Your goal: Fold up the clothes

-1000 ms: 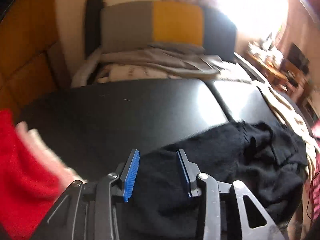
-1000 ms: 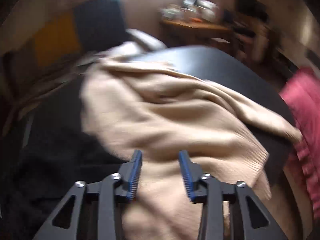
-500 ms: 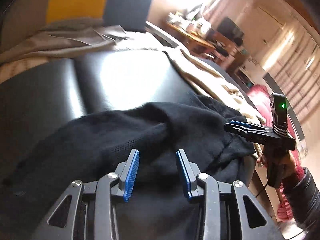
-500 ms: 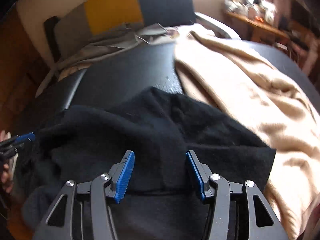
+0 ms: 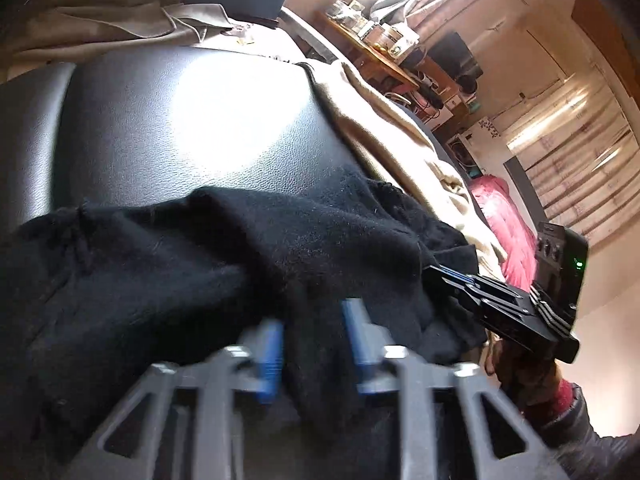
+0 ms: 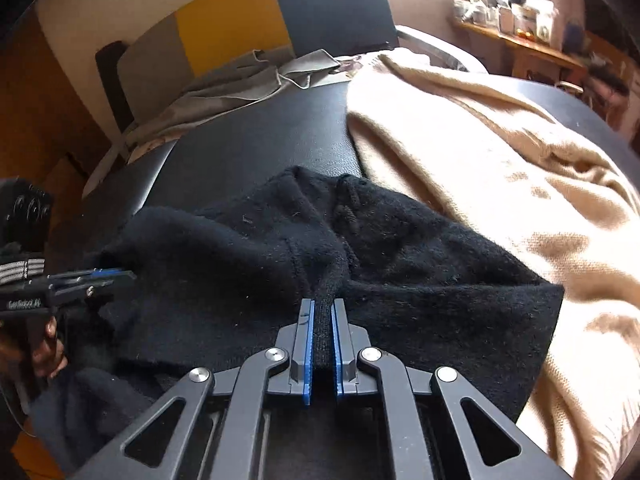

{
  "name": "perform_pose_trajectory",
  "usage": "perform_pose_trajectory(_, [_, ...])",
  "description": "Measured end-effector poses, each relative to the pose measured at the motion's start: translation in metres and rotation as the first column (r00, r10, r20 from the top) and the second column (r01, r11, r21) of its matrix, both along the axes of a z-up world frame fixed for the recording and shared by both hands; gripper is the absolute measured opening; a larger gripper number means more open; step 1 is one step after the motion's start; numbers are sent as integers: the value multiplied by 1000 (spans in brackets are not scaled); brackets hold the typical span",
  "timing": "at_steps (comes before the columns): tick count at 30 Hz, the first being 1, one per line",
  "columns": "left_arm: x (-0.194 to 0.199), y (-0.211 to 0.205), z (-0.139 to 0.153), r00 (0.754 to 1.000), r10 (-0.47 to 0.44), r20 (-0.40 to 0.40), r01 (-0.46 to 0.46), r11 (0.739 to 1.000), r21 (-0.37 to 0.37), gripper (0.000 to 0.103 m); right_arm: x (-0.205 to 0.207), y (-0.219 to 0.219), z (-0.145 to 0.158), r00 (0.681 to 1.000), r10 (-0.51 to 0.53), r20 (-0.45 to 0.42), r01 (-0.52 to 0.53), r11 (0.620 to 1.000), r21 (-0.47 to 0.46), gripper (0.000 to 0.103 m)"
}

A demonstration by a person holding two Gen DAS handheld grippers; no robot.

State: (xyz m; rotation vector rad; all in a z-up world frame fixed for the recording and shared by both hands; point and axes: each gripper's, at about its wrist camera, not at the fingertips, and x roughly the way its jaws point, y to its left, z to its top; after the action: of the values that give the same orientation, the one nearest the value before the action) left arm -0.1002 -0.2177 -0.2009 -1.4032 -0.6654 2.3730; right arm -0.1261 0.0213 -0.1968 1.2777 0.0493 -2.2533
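Black sweater [image 6: 248,276] bunched on black table [image 6: 248,152], beige garment [image 6: 500,168] at its 3 o'clock. Right gripper [image 6: 322,320] clamped on a sweater fold. Left gripper [image 5: 314,344] closing, blurred, sweater between the pads; contact unclear.

Crumpled black knit garment [image 6: 400,264] on black padded surface [image 6: 248,148]
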Motion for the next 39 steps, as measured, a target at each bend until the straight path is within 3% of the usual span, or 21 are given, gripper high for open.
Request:
perform_pose_trajectory(3, [6, 6, 2, 1000, 4, -31, -5, 1000, -14, 6, -2, -1, -7, 1000, 20, 16, -20, 1000, 3, 11])
perform_pose_trajectory(6, [17, -2, 10, 997, 34, -64, -31, 998, 47, 6, -3, -1, -10, 999, 36, 31, -35, 999, -28, 21])
perform_pose_trajectory(7, [22, -5, 14, 996, 45, -78, -40, 997, 68, 6, -3, -1, -11, 998, 43, 37, -42, 998, -44, 33])
perform_pose_trajectory(8, [27, -7, 18, 994, 55, -90, -47, 996, 81, 6, -3, -2, -11, 997, 58, 48, -54, 995, -78, 53])
perform_pose_trajectory(10, [39, -6, 26, 992, 61, -113, -52, 995, 80, 6, -1, -7, -12, 993, 90, 74, -81, 990, -111, 69])
perform_pose_trajectory(12, [49, -5, 34, 989, 60, -135, -50, 996, 70, 6, 3, -15, -8, 994, 74, 86, -70, 996, -55, 68])
perform_pose_trajectory(14, [63, -6, 43, 984, 66, -165, -55, 996, 73, 5, 14, -22, -2, 994, 85, 67, -82, 996, -44, 25])
perform_pose_trajectory(15, [71, -9, 48, 981, 78, -180, -64, 994, 84, 5, 23, -26, 1, 993, 101, 53, -99, 994, -43, 9])
perform_pose_trajectory(18, [98, -18, 63, 967, 120, -226, -96, 989, 115, 5, 56, -37, 15, 988, 154, 11, -153, 986, -65, 9])
perform_pose_trajectory(22, [147, -38, 83, 936, 193, -294, -150, 975, 161, 5, 100, -47, 42, 979, 204, -6, -200, 953, -229, 9])
perform_pose_trajectory(29, [213, -80, 123, 857, 318, -405, -256, 945, 202, 5, 125, -87, 83, 955, 296, -14, -267, 838, -476, 9])
perform_pose_trajectory(34, [203, -112, 154, 796, 372, -477, -321, 928, 187, 5, 100, -128, 123, 947, 307, -97, -311, 797, -518, 9])
perform_pose_trajectory(39, [134, -157, 164, 770, 422, -479, -407, 902, 141, 5, 39, -171, 144, 954, 267, -135, -298, 812, -502, 9])
